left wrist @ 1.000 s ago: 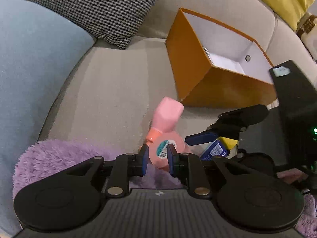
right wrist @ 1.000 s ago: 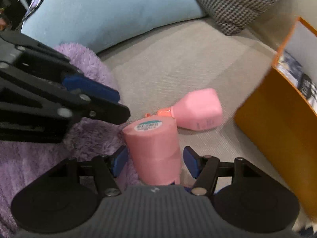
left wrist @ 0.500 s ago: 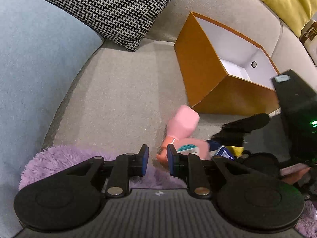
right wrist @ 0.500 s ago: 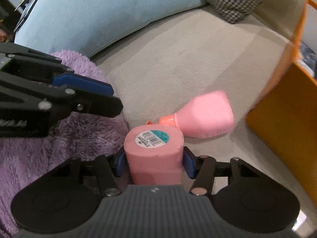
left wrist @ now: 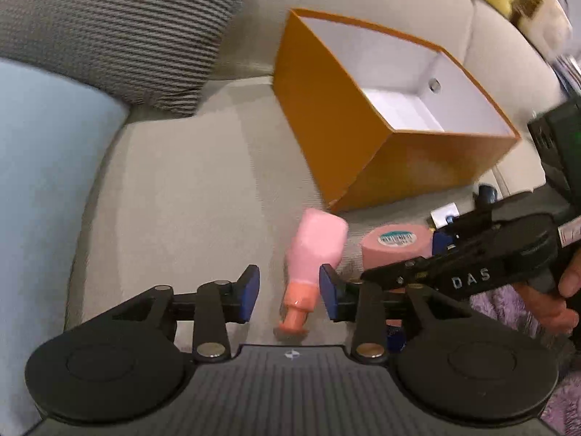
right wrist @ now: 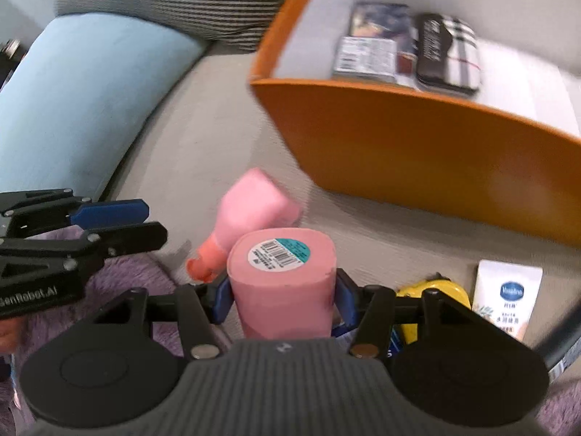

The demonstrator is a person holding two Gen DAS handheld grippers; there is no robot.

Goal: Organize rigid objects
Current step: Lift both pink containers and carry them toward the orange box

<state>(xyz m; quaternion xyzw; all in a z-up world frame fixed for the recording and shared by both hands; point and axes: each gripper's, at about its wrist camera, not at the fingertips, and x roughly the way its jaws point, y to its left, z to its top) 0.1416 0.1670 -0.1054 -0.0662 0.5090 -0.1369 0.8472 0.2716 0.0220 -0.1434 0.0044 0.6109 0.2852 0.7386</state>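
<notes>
My right gripper (right wrist: 283, 299) is shut on a pink cylinder (right wrist: 283, 279) with a teal barcode label, held above the sofa seat; the cylinder also shows in the left wrist view (left wrist: 395, 245). My left gripper (left wrist: 289, 292) is open, its pads on either side of the orange neck of a pink bottle (left wrist: 312, 254) lying on the seat. The bottle also shows in the right wrist view (right wrist: 250, 214). The orange box (left wrist: 326, 116) with a white inside stands just beyond; in the right wrist view (right wrist: 417, 145) it holds a dark packet (right wrist: 374, 43) and a plaid case (right wrist: 448, 54).
A light blue cushion (left wrist: 40, 167) and a houndstooth cushion (left wrist: 109, 32) lie to the left. A purple fluffy throw (right wrist: 120, 283) is near me. A yellow object (right wrist: 441, 290) and a white Vaseline tube (right wrist: 508, 296) lie on the seat right of the cylinder.
My right gripper closed on the pink cylinder and carried it up and right toward the orange box. My left gripper opened and moved over the pink bottle's neck.
</notes>
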